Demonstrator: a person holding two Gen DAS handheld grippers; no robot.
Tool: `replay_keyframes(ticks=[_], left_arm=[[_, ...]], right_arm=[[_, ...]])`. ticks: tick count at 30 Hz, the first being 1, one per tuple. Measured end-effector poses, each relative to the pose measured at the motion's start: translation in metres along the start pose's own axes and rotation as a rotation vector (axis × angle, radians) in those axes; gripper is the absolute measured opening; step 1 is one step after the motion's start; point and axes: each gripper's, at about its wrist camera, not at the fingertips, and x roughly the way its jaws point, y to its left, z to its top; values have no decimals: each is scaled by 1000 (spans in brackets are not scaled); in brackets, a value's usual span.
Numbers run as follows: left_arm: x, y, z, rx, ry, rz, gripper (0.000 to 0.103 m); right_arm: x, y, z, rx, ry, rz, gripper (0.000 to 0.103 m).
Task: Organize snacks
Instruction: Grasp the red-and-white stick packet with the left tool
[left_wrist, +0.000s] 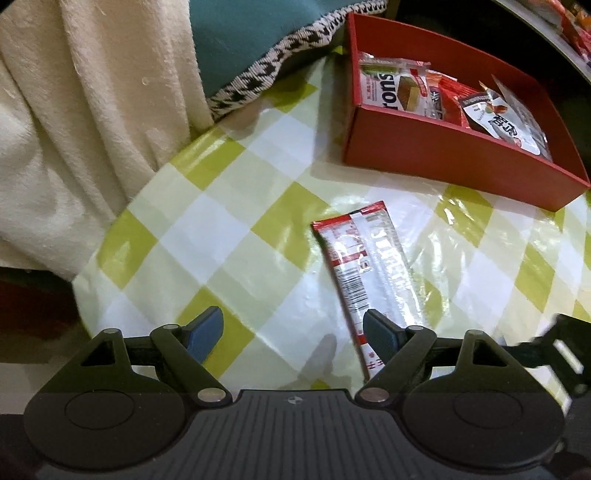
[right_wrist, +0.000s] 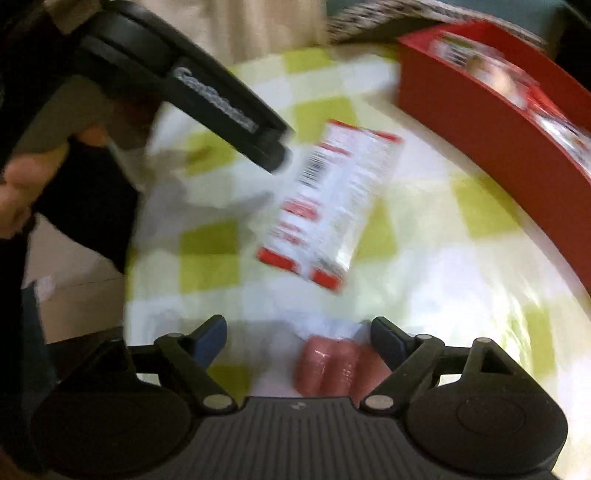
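With both claws spread and empty, you are lining the left gripper (left_wrist: 293, 334) over the red-and-white snack packet (left_wrist: 367, 273), so center it before pinching, then carry it to the red box (left_wrist: 443, 155).

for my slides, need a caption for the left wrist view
Open left hand-held gripper above a red-and-white foil snack packet on the green-checked tablecloth, near a red cardboard snack box.

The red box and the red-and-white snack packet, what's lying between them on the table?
Nothing: only bare checked tablecloth separates the red box from the packet, clearest in the left wrist view.

Black tool (left_wrist: 293, 332) linkages, blue fingertip pads (left_wrist: 207, 330), silver pivot screws.
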Motion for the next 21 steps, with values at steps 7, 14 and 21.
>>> replay_keyframes(ticks=[7, 14, 21], left_arm=[[14, -7, 13, -98, 51, -86, 88], [43, -37, 18, -235, 94, -53, 88], [43, -66, 4, -121, 12, 18, 78]], right_arm=[[-28, -21, -32, 245, -29, -96, 91], [-24, -18, -55, 383, 3, -110, 91], [-17, -18, -56, 400, 1, -132, 91]])
